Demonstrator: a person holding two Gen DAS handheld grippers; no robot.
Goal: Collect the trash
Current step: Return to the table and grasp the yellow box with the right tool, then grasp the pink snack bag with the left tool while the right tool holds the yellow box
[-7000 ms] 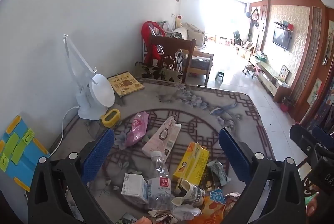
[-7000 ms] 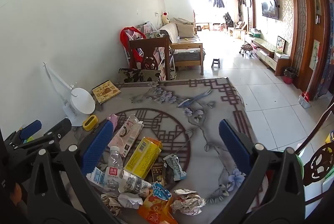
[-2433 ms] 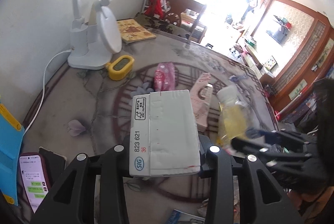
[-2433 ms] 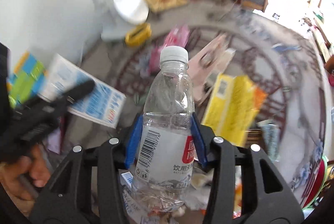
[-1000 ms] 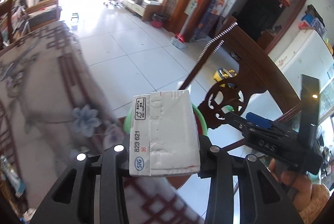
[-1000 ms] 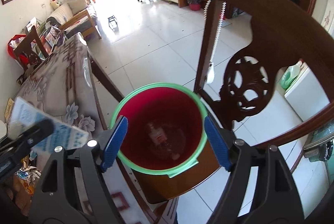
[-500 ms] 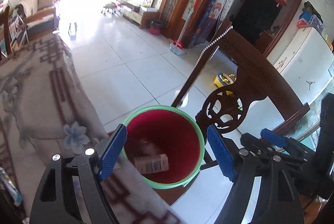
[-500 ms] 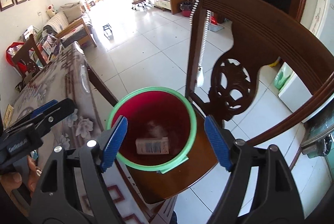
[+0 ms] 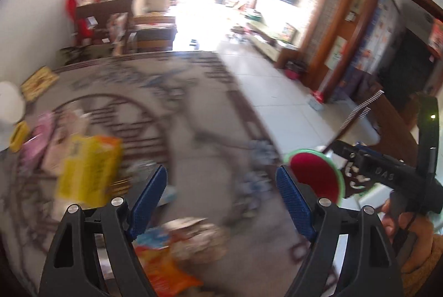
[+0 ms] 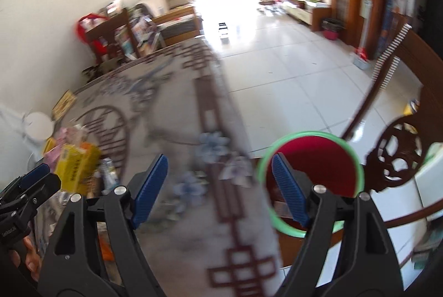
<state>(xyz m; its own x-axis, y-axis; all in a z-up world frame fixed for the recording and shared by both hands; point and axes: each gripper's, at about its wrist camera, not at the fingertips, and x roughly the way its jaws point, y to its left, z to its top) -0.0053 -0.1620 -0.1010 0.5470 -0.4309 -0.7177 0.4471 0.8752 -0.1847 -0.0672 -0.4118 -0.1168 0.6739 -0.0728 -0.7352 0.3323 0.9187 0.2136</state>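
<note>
Left wrist view shows our left gripper [image 9: 221, 197] with its blue-padded jaws spread wide and nothing between them; they have just been opening, and the white carton they carried is gone from them. Beneath it lies the grey patterned tablecloth [image 9: 199, 114], blurred by motion, with the remaining trash in a loose heap on its near left part: a yellow and orange cardboard box [image 9: 88, 169], a pink plastic wrapper [image 9: 38, 136] just beside it, and an orange snack bag [image 9: 166, 274] with crumpled paper near our left finger. At the right edge of this view we hold the right gripper [image 9: 387, 175] in our hand [image 9: 407, 230], near the red bin with a green rim [image 9: 318, 172], which stands just off the table's edge, by the carved wooden chair [image 9: 357, 180]. Right wrist view has the right gripper [image 10: 218, 186] likewise spread and empty, its right pad in front of the bin's [image 10: 313, 158] green rim. What lies in the bin we cannot tell from here. The yellow box [image 10: 74, 169] and the litter around it sit well apart from the bin, at the left, close to the left gripper [image 10: 27, 189].
</note>
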